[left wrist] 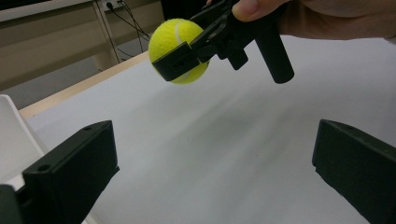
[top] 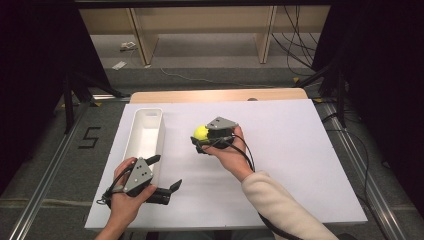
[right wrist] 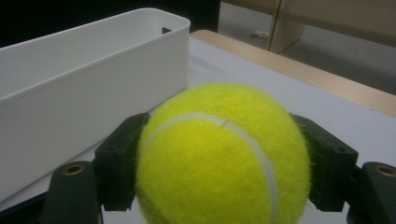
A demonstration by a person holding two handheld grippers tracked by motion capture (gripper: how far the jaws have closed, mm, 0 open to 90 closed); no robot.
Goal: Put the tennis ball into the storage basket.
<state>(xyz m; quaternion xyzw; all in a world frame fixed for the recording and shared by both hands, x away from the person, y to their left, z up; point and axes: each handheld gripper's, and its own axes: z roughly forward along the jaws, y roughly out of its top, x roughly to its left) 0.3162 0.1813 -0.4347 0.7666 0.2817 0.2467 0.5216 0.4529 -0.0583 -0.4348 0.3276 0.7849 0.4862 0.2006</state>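
Tennis ball (right wrist: 219, 154), yellow, clamped between both jaws of the right claw (top: 201, 138), one jaw on each side, lifted clear of the white worktop (top: 280, 150) near its middle. Close beside the long white bin (top: 146, 135), which runs along the worktop's left edge. Left claw (top: 167, 172) spread wide with nothing in it, low over the near left corner, just by the bin's near end. Ball and right claw seen farther off above the sheet in the left gripper view.
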